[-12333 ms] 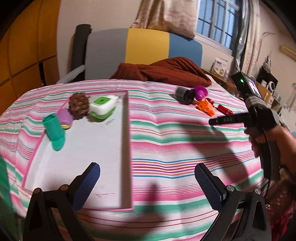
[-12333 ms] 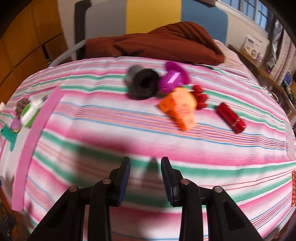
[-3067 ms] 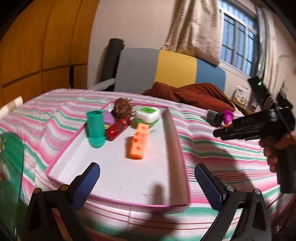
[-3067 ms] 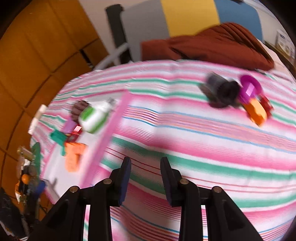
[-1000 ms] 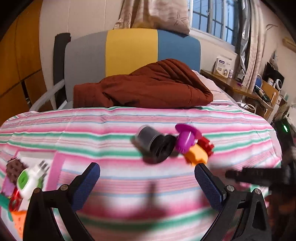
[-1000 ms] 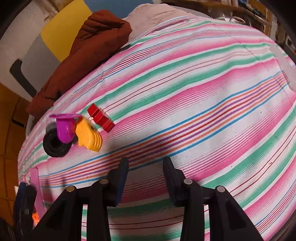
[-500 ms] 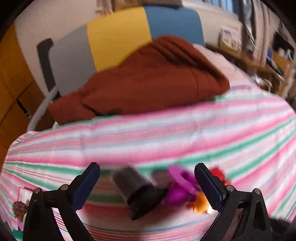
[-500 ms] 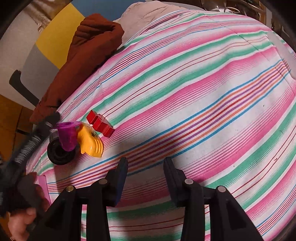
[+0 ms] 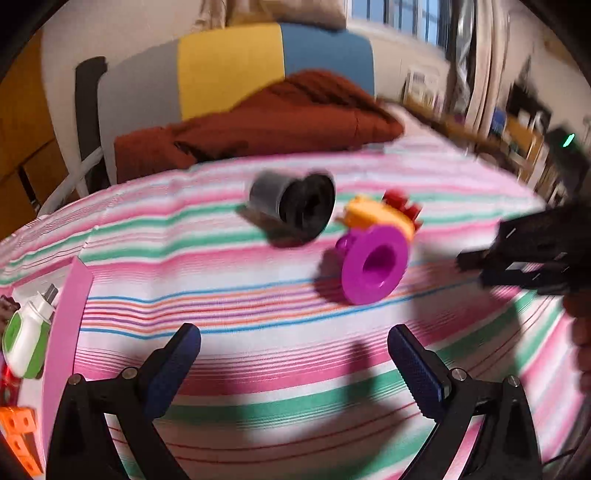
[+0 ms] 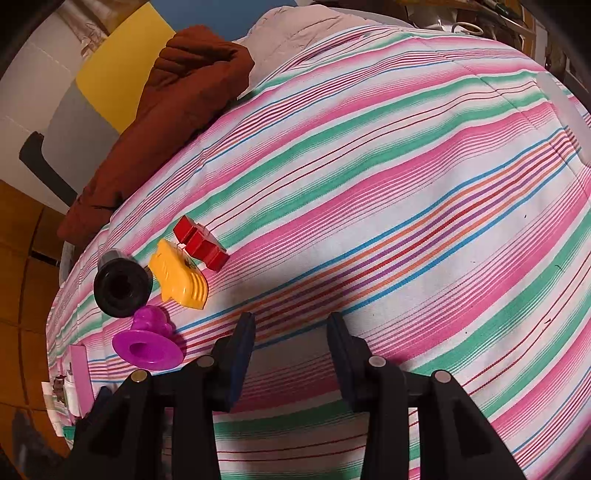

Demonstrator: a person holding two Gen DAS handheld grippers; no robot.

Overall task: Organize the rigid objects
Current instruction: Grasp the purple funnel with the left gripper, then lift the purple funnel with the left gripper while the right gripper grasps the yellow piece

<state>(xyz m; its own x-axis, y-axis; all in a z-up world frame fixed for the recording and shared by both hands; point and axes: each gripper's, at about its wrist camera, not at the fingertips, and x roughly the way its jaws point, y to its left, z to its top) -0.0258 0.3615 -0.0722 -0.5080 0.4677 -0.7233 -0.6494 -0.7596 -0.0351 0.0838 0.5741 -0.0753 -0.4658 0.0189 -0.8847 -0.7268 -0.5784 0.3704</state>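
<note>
Jaws apart, empty; four toys: black [image 9: 295,208], purple [image 9: 375,267], yellow [image 10: 179,275], red [image 10: 201,242].

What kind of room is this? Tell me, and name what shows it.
Probably a bedroom in a home: a bed under a striped sheet, a crumpled brown blanket against a padded headboard, and a curtained window.

One black cup [image 9: 295,206], one purple funnel [image 9: 375,267], one yellow toy [image 10: 179,275], one red block [image 10: 201,242].

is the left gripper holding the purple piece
No, the left gripper is open and empty, and the purple piece lies on the striped cloth ahead of it.
</note>
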